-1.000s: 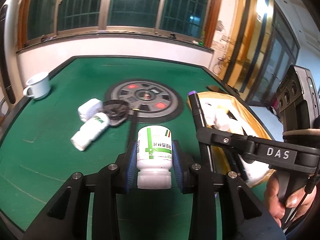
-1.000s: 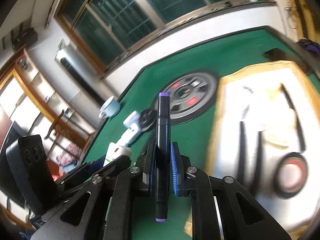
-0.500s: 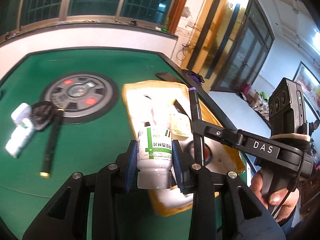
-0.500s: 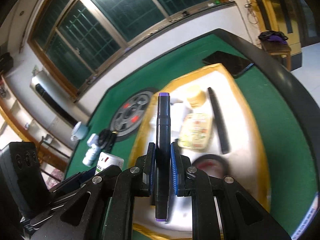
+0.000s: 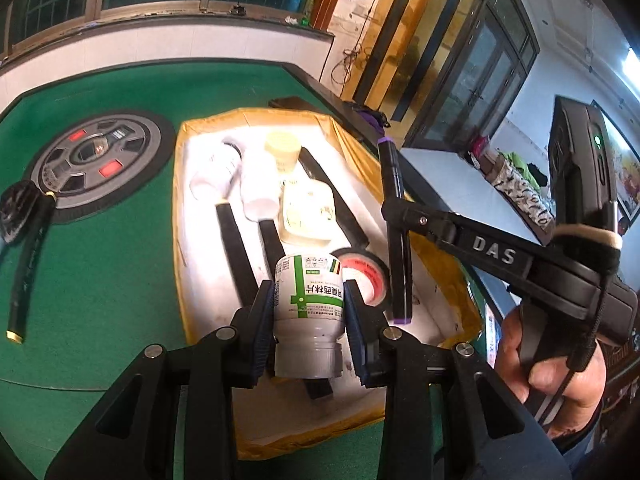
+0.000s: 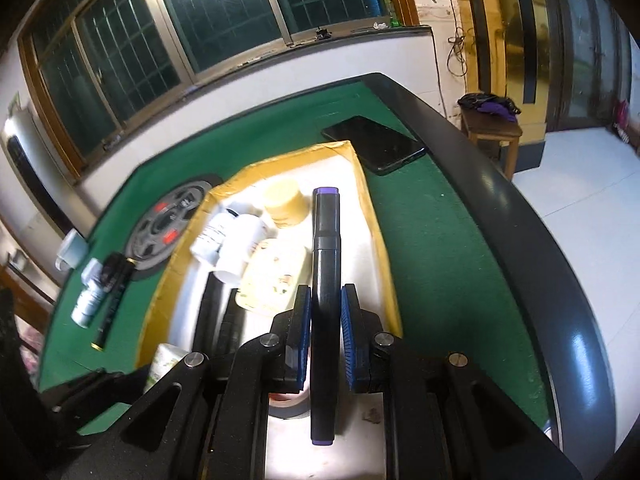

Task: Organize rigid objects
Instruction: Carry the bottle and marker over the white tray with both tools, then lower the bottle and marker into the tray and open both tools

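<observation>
Left-wrist view first: the left gripper [image 5: 309, 312] is clamped on a white pill bottle [image 5: 309, 300] at lower centre, cap toward the camera, held over the near end of the yellow-rimmed tray [image 5: 178, 184], presumably to be laid beside the bottles and black sticks already inside, while the bottle and fingers hide the tray floor below and part of the tape roll [image 5: 366, 276]. Right-wrist view: the right gripper [image 6: 325, 334] grips a black marker with purple ends [image 6: 326, 288] lengthwise over the tray's [image 6: 378, 216] right side, seemingly lined up for the bare strip there; the pill bottle [image 6: 162, 364] shows only as a sliver at lower left, and the items left on the green table [image 6: 432, 248] at far left are too blurred to identify.
</observation>
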A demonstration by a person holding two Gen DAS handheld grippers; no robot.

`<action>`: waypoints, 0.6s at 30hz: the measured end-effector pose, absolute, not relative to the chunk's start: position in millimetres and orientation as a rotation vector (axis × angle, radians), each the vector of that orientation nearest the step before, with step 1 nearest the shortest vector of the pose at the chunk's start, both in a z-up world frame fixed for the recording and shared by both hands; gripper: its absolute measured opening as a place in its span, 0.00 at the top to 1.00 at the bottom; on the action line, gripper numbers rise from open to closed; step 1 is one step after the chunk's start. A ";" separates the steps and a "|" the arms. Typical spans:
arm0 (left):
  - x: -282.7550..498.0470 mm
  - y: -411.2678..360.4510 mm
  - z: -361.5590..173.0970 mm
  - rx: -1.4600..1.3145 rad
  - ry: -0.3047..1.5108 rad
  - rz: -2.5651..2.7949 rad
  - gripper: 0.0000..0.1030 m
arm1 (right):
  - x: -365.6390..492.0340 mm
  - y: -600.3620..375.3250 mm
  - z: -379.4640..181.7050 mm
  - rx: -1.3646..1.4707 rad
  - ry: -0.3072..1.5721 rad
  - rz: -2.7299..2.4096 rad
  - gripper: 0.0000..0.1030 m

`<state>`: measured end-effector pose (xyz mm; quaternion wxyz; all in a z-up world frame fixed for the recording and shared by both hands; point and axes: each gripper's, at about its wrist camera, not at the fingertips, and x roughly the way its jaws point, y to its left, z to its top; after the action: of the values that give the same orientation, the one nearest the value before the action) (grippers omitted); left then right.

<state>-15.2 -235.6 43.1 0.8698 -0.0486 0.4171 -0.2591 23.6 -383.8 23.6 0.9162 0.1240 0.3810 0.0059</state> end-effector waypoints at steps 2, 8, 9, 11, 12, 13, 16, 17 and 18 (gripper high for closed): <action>-14.2 -236.6 40.2 -0.101 0.883 -0.539 0.70 | 24.6 -385.3 21.5 0.243 0.787 0.010 0.87; -13.4 -236.5 35.7 -0.091 0.902 -0.518 0.70 | 27.8 -385.0 17.3 0.231 0.797 0.008 0.87; -13.1 -236.8 34.4 -0.088 0.907 -0.516 0.70 | 27.5 -385.5 17.8 0.231 0.797 0.009 0.87; -12.3 -236.7 32.0 -0.091 0.916 -0.516 0.70 | 28.4 -385.5 16.9 0.230 0.795 0.007 0.87; -12.1 -237.0 31.2 -0.090 0.918 -0.515 0.70 | 28.9 -385.3 17.0 0.231 0.794 0.005 0.87; -12.5 -237.2 31.0 -0.090 0.920 -0.515 0.70 | 29.0 -385.5 17.1 0.233 0.793 0.005 0.87; -12.4 -237.4 30.0 -0.094 0.921 -0.515 0.70 | 28.8 -387.0 17.1 0.247 0.792 0.005 0.87; -11.7 -237.0 29.7 -0.095 0.921 -0.512 0.70 | 28.6 -387.0 17.4 0.245 0.792 0.006 0.87; -11.5 -236.7 29.4 -0.097 0.920 -0.511 0.70 | 29.1 -386.0 17.3 0.244 0.793 0.005 0.87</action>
<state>-11.5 -236.7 29.4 0.8635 -0.0465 0.4390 -0.2438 29.1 -386.0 17.3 0.9152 0.1187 0.3850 0.0023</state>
